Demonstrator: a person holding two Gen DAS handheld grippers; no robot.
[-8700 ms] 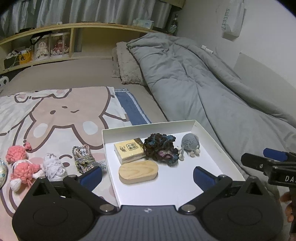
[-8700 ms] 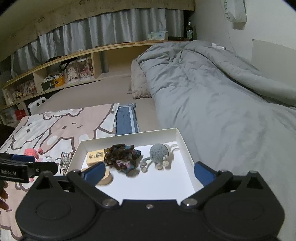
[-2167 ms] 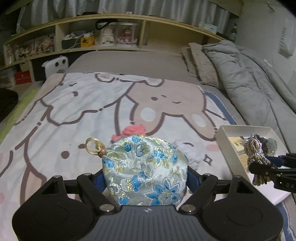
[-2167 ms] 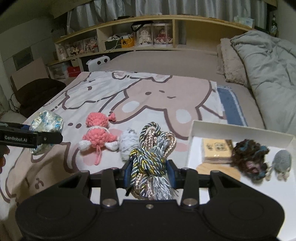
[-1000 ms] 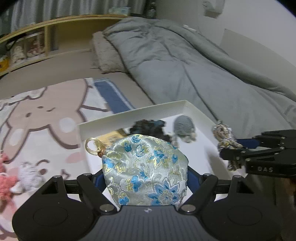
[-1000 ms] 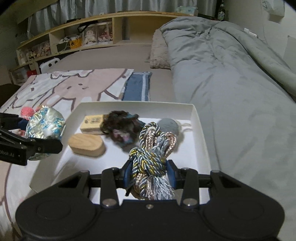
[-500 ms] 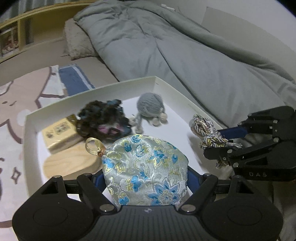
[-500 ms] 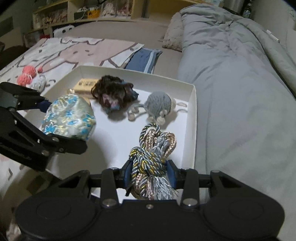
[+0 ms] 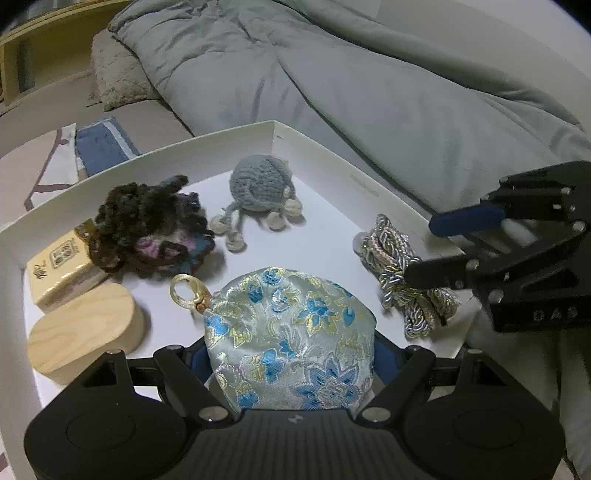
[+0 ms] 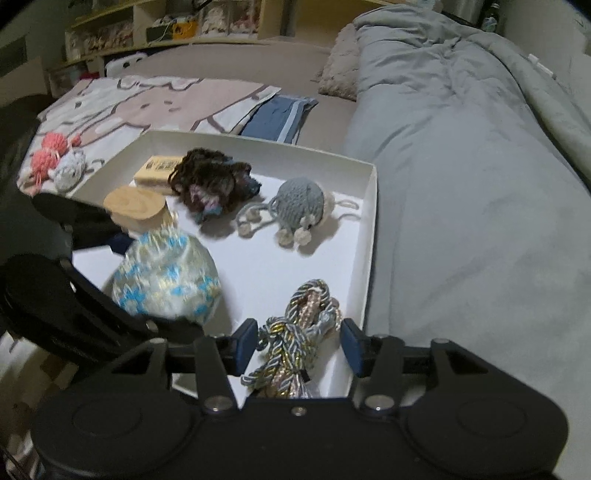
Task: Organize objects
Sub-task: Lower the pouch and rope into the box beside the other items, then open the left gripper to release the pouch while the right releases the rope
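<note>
fingers of the left gripper (image 9: 291, 356) were clenched on the brocade pouch (image 9: 291, 332) at the near edge of the white tray (image 9: 388, 201). the right gripper (image 10: 299, 341) was spread wide, with the cord bundle (image 10: 297, 339) released between its fingers in the tray's near right corner.

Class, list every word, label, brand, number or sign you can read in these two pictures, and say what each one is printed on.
"DAS" – on the body of the right gripper, seen from the left wrist; any further letters are cut off.
Printed label on the small tan box in the white tray – characters too small and blurred to read.
Items on the far shelf – too blurred to read.
Nothing else legible.
</note>
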